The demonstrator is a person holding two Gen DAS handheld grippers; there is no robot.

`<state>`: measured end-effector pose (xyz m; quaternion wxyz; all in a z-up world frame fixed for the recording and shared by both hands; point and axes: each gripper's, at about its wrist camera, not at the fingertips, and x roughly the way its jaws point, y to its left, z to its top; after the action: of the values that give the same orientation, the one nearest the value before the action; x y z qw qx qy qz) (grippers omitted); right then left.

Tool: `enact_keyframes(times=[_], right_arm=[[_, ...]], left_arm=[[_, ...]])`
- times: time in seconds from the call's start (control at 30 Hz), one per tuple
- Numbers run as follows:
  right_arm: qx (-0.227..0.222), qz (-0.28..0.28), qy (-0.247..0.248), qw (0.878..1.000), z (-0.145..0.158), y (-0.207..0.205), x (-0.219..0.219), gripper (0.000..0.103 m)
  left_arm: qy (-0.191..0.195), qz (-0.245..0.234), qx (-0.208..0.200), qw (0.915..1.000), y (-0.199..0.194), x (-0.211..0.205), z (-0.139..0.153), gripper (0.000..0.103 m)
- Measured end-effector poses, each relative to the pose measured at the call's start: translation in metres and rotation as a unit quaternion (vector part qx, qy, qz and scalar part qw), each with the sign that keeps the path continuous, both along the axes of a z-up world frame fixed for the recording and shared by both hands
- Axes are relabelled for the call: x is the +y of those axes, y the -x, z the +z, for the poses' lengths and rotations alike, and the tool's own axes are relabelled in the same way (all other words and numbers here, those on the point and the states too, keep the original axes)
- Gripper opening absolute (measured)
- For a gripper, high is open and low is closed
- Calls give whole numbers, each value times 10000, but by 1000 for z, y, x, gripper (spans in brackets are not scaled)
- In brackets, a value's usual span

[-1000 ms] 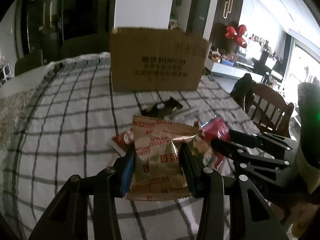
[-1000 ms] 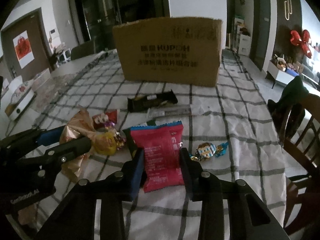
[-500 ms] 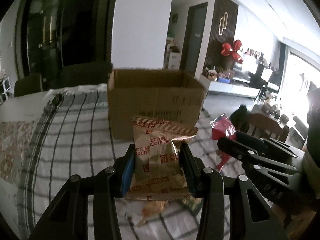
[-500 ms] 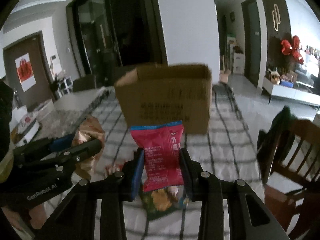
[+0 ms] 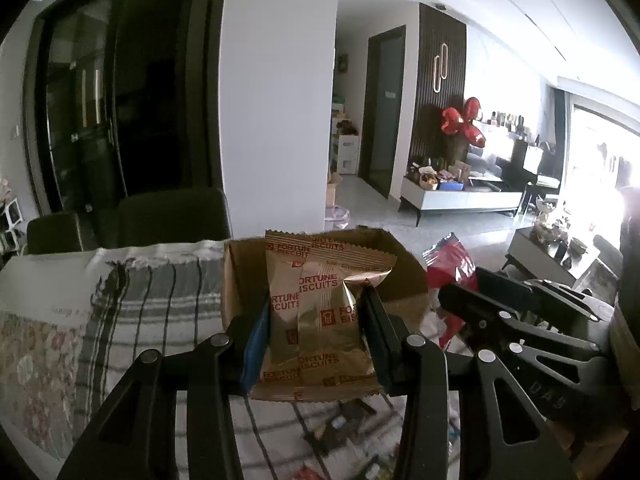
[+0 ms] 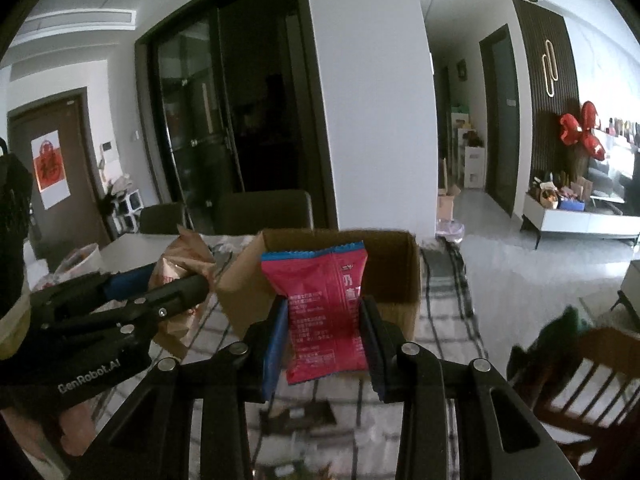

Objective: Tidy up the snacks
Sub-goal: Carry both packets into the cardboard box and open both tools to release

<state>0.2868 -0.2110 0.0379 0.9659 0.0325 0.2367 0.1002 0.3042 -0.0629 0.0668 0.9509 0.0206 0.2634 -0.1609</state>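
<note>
biscuit pack [image 5: 320,316]: gold foil pouch, centre of the left view, pinched at its lower half by the left gripper [image 5: 316,344]; upright, clear of the table
red pack [image 6: 324,312]: pillow bag with a blue top seam, centre of the right view, gripped low across its width by the right gripper [image 6: 322,340]
handling: both look light, soft and air-filled, the foil likely slippery; contents probably brittle, so a gentle pinch near the sealed edge or lower body seems better than a hard squeeze on the middle
left gripper: narrow, closed on the biscuit pack
right gripper: narrow, closed on the red pack
box [image 6: 396,272]: open brown carton just behind both packs, mid-frame, opening up; the likely drop spot
in the way: box's near wall stands between the packs and its inside; the grippers sit side by side, near each other, and could bump over the opening
cloth [image 5: 160,292]: checked tablecloth, lower left of the left view
loose snacks [image 5: 340,424]: blurred wrappers on the cloth, bottom centre
chair [image 6: 592,376]: wooden, lower right of the right view, well apart
</note>
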Motion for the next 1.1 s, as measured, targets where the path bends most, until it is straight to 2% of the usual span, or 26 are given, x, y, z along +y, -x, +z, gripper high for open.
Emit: enact_keyframes(times=[0.23,0.4,0.43,0.47,0.53,0.6,0.73,1.1], right_arm=[[53,-45,128,9999,5,-53,1,36],[267,-89,131,9995,-5,-89,-2,36],[321,-105,132,9993,-8,-95,-2,36],[382,-131,139,9991,-12,-101,-3,37],[469,-259,202,9984,-15,-112,-1,39],[533,-457,270,9972,-20,-113,-3,58],[504,-682,447,9954,-23,-99,-9,59],[167,-442,536,9974,-21,-6,1,59]], left_arm=[[1,-27,328,9995,-64,-6,-6,44],[-78,117,436,9990,-106,-8,-19,44],[-109,157,448,9988,-112,-8,-21,48],[-140,158,479,9986,-117,-9,-24,61],[-196,245,513,9982,-121,-8,-27,73],[-189,373,500,9979,-117,-2,-27,73],[-305,401,364,9981,-92,3,-28,76],[-502,216,-2,9985,12,19,-32,76]])
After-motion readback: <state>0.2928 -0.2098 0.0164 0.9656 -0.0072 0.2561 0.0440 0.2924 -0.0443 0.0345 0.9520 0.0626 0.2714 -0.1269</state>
